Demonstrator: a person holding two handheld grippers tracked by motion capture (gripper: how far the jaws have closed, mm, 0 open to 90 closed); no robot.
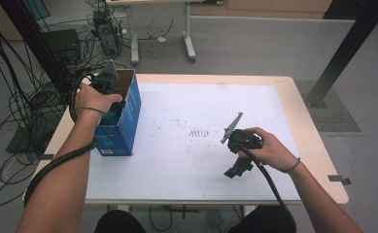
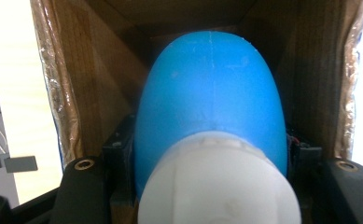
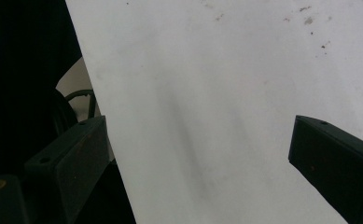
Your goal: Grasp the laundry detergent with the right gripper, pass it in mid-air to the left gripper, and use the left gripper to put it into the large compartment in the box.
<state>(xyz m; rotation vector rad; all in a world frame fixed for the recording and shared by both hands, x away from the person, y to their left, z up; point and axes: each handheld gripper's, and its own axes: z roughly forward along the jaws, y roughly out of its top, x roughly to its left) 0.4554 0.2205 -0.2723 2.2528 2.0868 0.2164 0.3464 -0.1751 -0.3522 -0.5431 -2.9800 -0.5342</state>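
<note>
A blue bottle (image 2: 209,93) with a white cap (image 2: 216,182) hangs cap-toward-camera inside a brown-lined cardboard box (image 2: 100,84). My left gripper (image 2: 209,149) is shut on it, one black jaw pressed against each side. From above, that blue box (image 1: 126,126) stands open-topped at the table's left edge, and my left gripper (image 1: 111,112) reaches down into it. My right gripper (image 1: 235,172) rests low over the white sheet (image 1: 186,111) toward the front right. Its jaws point at the front edge. In its own view my right gripper (image 3: 198,140) stands open with only the white sheet (image 3: 216,70) between the jaws.
The white sheet covers most of a wooden table (image 1: 317,145). Cables (image 1: 11,107) and equipment lie on the floor to the left. A black post (image 1: 342,53) rises at the right. Another table's legs (image 1: 189,43) stand behind.
</note>
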